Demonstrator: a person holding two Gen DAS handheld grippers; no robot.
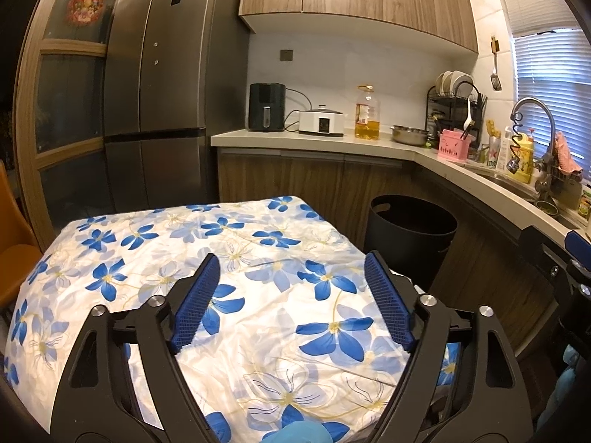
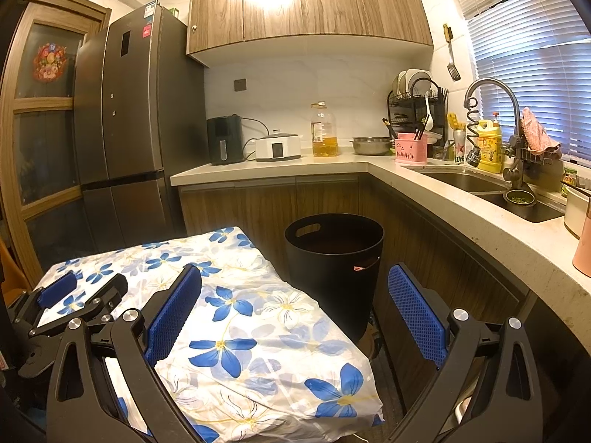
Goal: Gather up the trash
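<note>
both sets of blue-padded fingers spread wide and hold nothing: the left gripper (image 1: 291, 269) hovers over the flowered cloth (image 1: 258, 317), the right gripper (image 2: 295, 280) straddles the cloth's edge and the black bin (image 2: 334, 258). no trash shows on the cloth; collecting looks finished or not yet begun, and which cannot be told. something pinkish shows through the bin's handle slot. beyond, the counter (image 2: 388, 170) carries an oil bottle (image 2: 325, 133), a steel bowl and a dish rack.
</note>
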